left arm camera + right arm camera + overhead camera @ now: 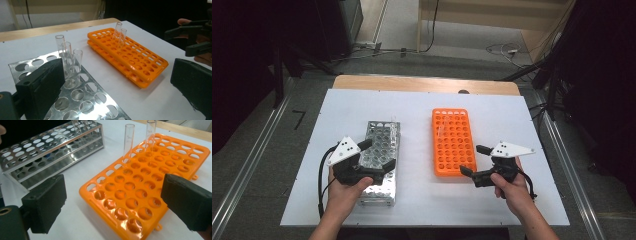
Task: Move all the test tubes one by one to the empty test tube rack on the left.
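left gripper [374, 154]: jaws gaping wide, holding nothing, hovering over near end of metal rack [382, 160] | right gripper [473, 161]: jaws wide, empty, sitting just right of orange rack [453, 142] near corner | glass tubes [67, 56] standing in metal rack's far end; two tubes [128, 141] standing in orange rack's far-left part

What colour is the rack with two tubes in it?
Orange. The rack shows best in the right gripper view, with its two clear tubes standing up.
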Action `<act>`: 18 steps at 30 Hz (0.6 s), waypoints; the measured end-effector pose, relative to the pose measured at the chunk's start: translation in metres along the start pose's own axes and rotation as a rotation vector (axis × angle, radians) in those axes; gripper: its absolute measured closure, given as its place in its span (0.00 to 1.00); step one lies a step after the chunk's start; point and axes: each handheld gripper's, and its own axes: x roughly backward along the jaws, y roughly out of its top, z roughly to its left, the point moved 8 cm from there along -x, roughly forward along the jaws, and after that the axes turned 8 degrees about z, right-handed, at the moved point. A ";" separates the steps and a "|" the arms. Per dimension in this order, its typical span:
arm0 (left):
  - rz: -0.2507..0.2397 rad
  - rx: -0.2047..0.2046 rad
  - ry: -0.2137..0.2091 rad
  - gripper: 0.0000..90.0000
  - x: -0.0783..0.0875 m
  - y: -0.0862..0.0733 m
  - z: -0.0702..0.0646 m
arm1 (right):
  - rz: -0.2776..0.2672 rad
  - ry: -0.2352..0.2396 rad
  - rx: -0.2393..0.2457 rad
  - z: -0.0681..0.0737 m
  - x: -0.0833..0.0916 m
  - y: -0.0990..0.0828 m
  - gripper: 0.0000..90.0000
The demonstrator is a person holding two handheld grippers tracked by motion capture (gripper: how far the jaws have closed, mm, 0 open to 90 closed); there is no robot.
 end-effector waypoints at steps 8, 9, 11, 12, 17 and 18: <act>0.010 0.021 -0.005 0.00 0.002 -0.012 -0.003 | 0.045 -0.016 -0.024 -0.016 -0.028 0.006 0.05; 0.019 0.010 0.000 0.00 0.002 -0.014 -0.004 | 0.048 -0.014 -0.024 -0.018 -0.031 0.005 0.05; 0.023 0.000 0.003 0.00 0.000 -0.015 -0.007 | 0.048 -0.009 -0.033 -0.021 -0.036 0.005 0.05; 0.022 -0.004 0.000 0.00 0.000 -0.015 -0.008 | 0.052 -0.007 -0.041 -0.022 -0.039 0.004 0.05; 0.024 -0.014 -0.010 0.00 -0.005 -0.017 -0.015 | 0.069 -0.006 -0.039 -0.023 -0.050 0.008 0.05; 0.024 -0.011 -0.009 0.00 -0.006 -0.017 -0.015 | 0.070 -0.008 -0.038 -0.023 -0.051 0.010 0.05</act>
